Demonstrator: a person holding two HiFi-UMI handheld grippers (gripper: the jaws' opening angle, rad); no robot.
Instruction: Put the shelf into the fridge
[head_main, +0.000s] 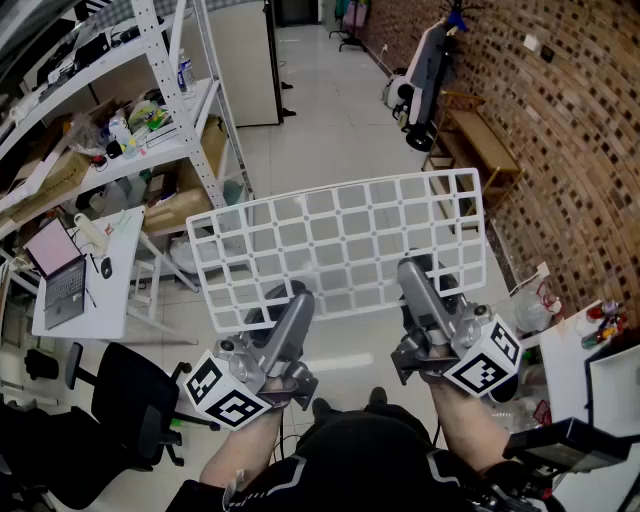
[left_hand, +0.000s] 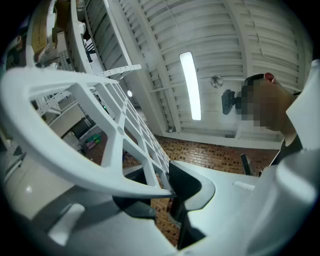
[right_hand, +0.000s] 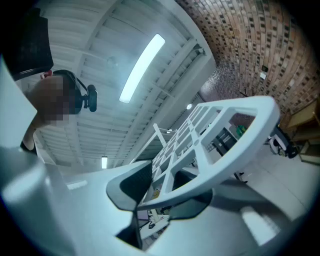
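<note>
A white plastic grid shelf (head_main: 340, 235) is held up in front of me, roughly level above the tiled floor. My left gripper (head_main: 283, 305) clamps its near edge on the left side. My right gripper (head_main: 420, 275) clamps the same edge further right. In the left gripper view the shelf (left_hand: 75, 150) has its rim pinched between the jaws of the left gripper (left_hand: 160, 192). The right gripper view shows the shelf (right_hand: 240, 135) with its rim pinched the same way in the right gripper (right_hand: 165, 192). I cannot pick out a fridge for certain in any view.
A metal storage rack (head_main: 150, 120) full of clutter stands at the left, with a white desk and laptop (head_main: 65, 270) and a black office chair (head_main: 120, 400) below it. A tall white unit (head_main: 250, 60) stands ahead. A wooden bench (head_main: 480, 140) lines the brick wall (head_main: 570, 150).
</note>
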